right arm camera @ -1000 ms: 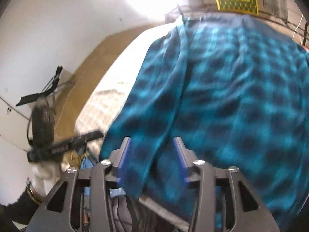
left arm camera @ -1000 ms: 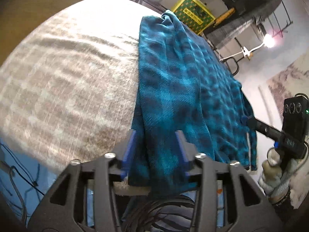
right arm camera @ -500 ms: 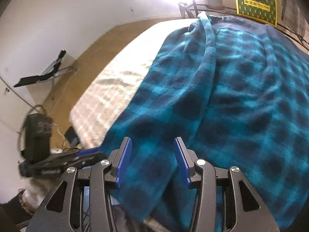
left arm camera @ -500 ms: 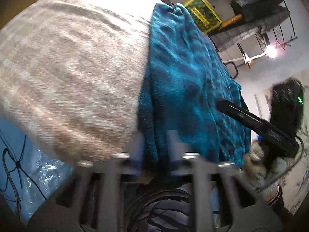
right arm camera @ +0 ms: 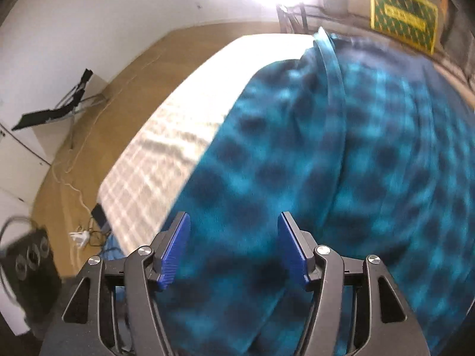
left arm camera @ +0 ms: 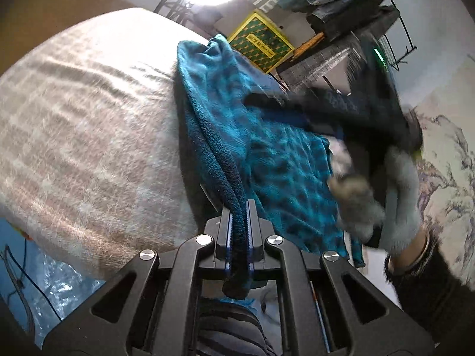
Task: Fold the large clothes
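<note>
Pinching robe (left arm camera: 237,231) hem, left gripper (left arm camera: 239,207); right gripper (right arm camera: 234,231) spread.

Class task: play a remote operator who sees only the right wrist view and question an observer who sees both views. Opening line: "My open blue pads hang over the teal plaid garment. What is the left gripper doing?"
Observer: The left gripper is shut on a bunched edge of the teal plaid fleece garment.
Operator: Where does that edge sit?
Observer: At the near edge of the beige checked bed cover; a dark tail of fleece hangs out below the pads.
Operator: How does my gripper look from there?
Observer: The right gripper shows as a blurred black shape above the garment, held by a grey-gloved hand.
</note>
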The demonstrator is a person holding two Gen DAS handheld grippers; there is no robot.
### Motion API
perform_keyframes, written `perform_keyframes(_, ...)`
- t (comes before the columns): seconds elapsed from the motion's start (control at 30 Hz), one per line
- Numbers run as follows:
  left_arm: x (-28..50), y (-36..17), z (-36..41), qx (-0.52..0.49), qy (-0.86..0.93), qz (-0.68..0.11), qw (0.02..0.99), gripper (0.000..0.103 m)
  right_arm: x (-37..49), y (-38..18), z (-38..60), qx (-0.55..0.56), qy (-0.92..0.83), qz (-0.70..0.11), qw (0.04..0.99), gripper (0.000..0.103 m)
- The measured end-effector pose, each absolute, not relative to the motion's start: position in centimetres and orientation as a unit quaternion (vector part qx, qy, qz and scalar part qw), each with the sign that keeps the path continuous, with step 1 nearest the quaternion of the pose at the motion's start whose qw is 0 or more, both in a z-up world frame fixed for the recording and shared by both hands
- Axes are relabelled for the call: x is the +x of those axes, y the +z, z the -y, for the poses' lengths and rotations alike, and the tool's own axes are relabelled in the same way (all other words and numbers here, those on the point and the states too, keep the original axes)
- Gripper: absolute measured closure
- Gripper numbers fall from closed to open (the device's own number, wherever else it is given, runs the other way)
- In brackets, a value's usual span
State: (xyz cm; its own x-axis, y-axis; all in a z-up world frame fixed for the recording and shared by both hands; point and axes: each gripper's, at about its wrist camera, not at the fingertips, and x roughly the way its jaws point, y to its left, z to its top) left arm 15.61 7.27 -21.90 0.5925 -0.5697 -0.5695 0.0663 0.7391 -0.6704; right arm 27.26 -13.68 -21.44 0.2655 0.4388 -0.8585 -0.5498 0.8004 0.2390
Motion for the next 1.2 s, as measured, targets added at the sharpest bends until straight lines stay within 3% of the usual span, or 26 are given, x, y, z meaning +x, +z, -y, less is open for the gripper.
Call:
perform_keyframes(0.6, 16.1, -21.2, -5.1, -0.257, -0.191, -0.418, 0.85, 0.099, 33.1, -28.2, 1.6, -0.251, 0.197, -0.549, 0.772, 0.044)
perform_keyframes(0.67, 16.3, -20.9, -4.8, -0.246, -0.188, -0.418, 0.854, 0.099, 33.1, -28.8, 1.4, -0.273, 0.184, -0.546, 0.771, 0.061)
perform_keyframes(0.73, 16.3, -20.7, -4.4, -0.24, -0.187, -0.417, 0.857, 0.099, 33.3, -29.1, 1.8, -0.282, 0.176, -0.546, 0.769, 0.091)
perform_keyframes(0.77, 16.3, -20.6, -4.2, -0.237, -0.187, -0.417, 0.857, 0.099, 33.4, -29.0, 2.2, -0.281, 0.173, -0.545, 0.77, 0.094)
perform_keyframes(1.2, 15.4, -17.2, 2.1, -0.104, -0.203, -0.406, 0.885, 0.099, 35.3, -22.8, 15.2, 0.028, 0.267, -0.509, 0.818, 0.097)
